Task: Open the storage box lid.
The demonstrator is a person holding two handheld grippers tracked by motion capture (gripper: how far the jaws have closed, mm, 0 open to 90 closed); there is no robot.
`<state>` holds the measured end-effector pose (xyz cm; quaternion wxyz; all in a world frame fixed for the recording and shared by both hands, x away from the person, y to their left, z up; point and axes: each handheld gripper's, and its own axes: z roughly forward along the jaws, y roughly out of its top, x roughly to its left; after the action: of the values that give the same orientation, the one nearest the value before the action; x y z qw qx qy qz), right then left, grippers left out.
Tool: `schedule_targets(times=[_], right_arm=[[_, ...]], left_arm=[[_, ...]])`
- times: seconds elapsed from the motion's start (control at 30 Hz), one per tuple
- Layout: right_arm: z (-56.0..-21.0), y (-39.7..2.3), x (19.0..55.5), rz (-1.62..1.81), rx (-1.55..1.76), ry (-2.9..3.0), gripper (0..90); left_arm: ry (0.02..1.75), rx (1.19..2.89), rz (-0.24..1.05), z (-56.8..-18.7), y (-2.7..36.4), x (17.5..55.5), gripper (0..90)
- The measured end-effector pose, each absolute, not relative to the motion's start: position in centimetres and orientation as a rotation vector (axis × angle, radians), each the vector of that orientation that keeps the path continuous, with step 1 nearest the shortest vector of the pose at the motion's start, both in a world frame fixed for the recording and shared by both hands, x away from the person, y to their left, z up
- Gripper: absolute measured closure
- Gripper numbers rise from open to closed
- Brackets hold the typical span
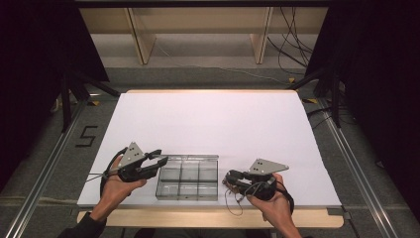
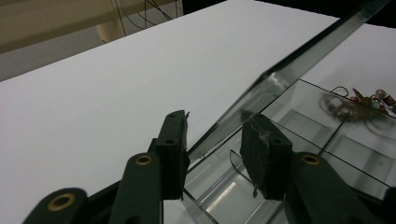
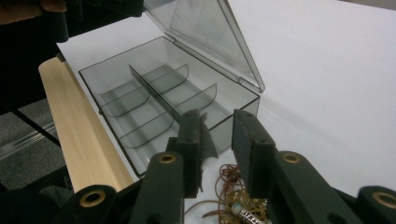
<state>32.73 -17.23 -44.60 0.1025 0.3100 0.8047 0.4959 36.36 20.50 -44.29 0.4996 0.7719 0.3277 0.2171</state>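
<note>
On the left of the high view, the left gripper [image 1: 157, 157] reaches in from the person's left hand [image 1: 115, 187] toward the near-left corner of a clear plastic box [image 1: 188, 191], which sits on the white table [image 1: 218, 121] close to the near edge. In the left gripper view its two black jaws stand either side of the raised edge of the box's lid [image 2: 280, 70]. The lid's corner lies between them, but a gap shows on each side, so the pads do not press on it — the jaws stand partly apart, holding nothing.

The box itself is open: the right gripper view shows the lid [image 3: 205, 32] tilted up and back on its hinge, and the tray below split by one long wall and curved cross walls into compartments [image 3: 140, 100]. These look bare.

Right of the box, just beside its right wall, lies a small tangle of brown cord with beads [image 3: 238, 205] — a necklace or bracelet, too bunched to tell which. The right gripper [image 1: 231, 177], in the person's right hand [image 1: 277, 206], points left toward the box. Its jaws sit over the tangle with a clear gap between them, and the cord rests on the table below, not clamped.
</note>
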Motion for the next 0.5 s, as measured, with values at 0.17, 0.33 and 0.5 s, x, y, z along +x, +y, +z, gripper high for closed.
schedule_targets(times=[0.17,0.33,0.5], right_arm=[[-44.7,-17.6,32.7,1.437,0.921,2.378,71.3],[-44.7,-17.8,32.5,1.458,0.947,2.386,68.5],[-44.8,-18.1,32.4,1.462,0.919,2.370,64.1]], left_arm=[[0.778,1.881,0.533,-44.2,20.5,36.7,61.1],[0.783,1.885,0.524,-44.2,20.4,37.1,61.3],[0.794,1.888,0.507,-44.2,20.4,37.7,61.3]])
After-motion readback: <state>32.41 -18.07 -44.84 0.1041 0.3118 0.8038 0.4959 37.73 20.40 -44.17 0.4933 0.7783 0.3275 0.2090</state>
